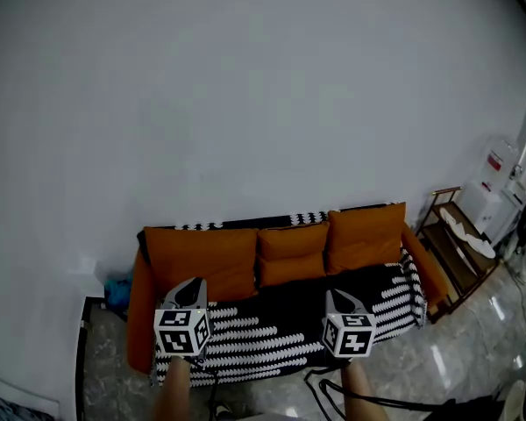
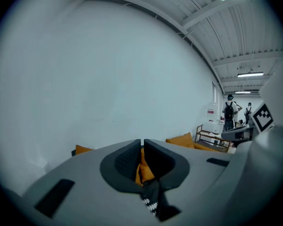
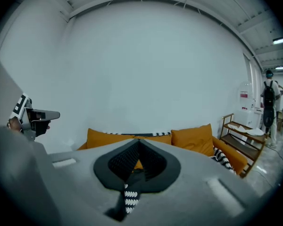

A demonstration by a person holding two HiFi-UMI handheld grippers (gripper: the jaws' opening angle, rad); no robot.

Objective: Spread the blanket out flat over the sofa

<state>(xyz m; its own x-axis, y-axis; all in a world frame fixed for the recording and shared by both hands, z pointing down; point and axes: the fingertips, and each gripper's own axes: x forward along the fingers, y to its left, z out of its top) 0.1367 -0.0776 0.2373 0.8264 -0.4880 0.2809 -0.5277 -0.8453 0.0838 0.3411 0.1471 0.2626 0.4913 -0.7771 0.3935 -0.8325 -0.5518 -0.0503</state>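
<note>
An orange sofa (image 1: 140, 323) with three orange cushions (image 1: 289, 253) stands against the white wall. A black blanket with white rows (image 1: 263, 336) covers its seat and right arm, and a strip of it shows over the backrest. My left gripper (image 1: 190, 283) hovers above the seat's front left and my right gripper (image 1: 337, 296) above the front right. In the left gripper view the jaws (image 2: 142, 141) meet, and a fold of blanket (image 2: 151, 204) is pinched low between them. In the right gripper view the jaws (image 3: 139, 141) are likewise shut, with blanket cloth (image 3: 128, 197) trailing below.
A wooden rack (image 1: 451, 253) stands right of the sofa, with a water dispenser (image 1: 495, 178) behind it. A blue object (image 1: 118, 289) lies at the sofa's left end. Black cables (image 1: 333, 384) run over the glossy floor. People (image 2: 228, 112) stand far off to the right.
</note>
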